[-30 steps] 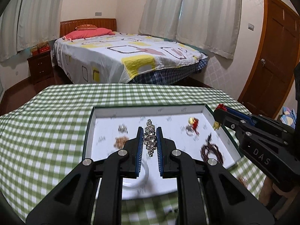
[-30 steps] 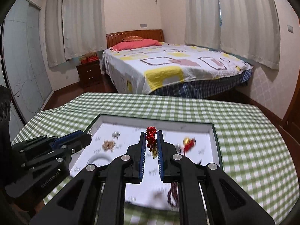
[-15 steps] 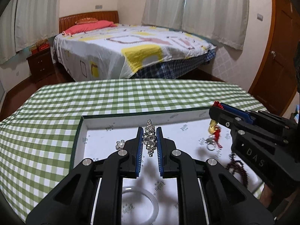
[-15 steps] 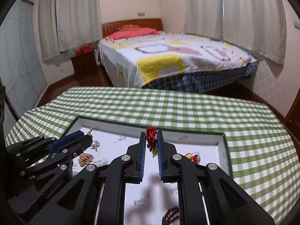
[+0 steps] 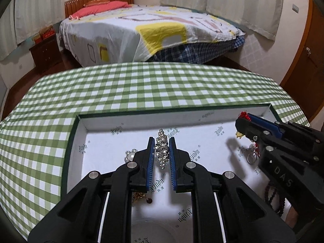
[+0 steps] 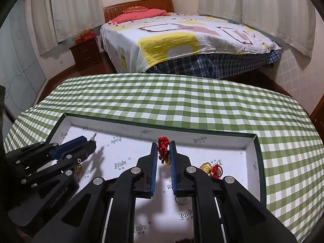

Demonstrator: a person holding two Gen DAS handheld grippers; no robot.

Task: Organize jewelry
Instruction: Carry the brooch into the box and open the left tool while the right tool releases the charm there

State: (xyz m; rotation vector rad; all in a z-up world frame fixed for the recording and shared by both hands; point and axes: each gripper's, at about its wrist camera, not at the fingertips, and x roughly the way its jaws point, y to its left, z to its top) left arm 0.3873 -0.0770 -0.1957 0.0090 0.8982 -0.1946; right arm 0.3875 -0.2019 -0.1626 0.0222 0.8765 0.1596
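Only left view shows pearl piece (image 5: 129, 155) beside rhinestone brooch (image 5: 162, 150).

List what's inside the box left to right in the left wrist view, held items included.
Pearl brooch → rhinestone piece shut in the left gripper → red knot charm in the right gripper → dark bead bracelet.

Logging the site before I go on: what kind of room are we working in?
A home bedroom, it seems: a made bed with a wooden headboard, a nightstand beside it, and curtained windows. The jewelry tray sits on a gingham-clothed table.
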